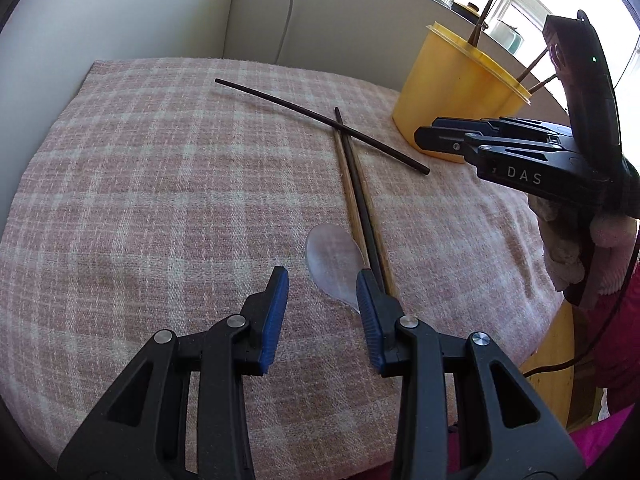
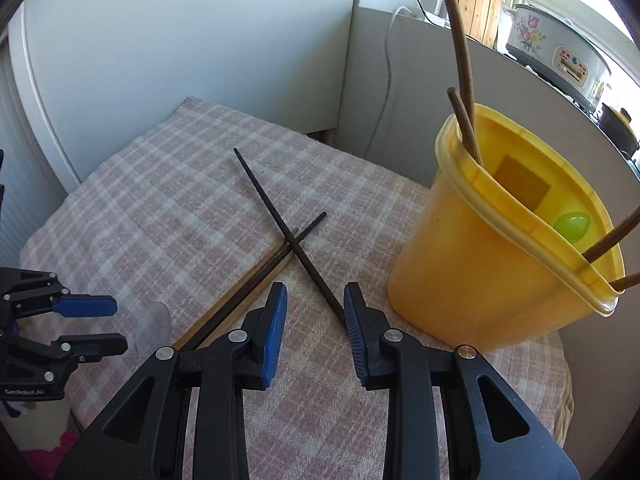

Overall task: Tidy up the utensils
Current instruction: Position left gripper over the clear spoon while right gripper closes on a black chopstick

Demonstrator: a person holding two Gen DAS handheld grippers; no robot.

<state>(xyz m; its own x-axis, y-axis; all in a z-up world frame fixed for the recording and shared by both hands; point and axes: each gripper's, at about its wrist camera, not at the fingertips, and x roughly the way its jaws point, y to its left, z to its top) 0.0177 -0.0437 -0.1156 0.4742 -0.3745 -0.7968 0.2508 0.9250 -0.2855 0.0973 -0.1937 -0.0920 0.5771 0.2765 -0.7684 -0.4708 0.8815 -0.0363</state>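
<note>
Chopsticks (image 1: pixel 362 200) loose; both claws empty.

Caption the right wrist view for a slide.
Open right gripper hovers over crossed chopsticks beside the yellow utensil bucket.

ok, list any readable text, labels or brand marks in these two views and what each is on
"DAS": white letters on the side of the right gripper, left wrist view.
"GenRobot.AI": small white print on the body of the left gripper, right wrist view.
Control panel label on the flowered cooker: too small to read.
Yellow container: no readable text.
</note>
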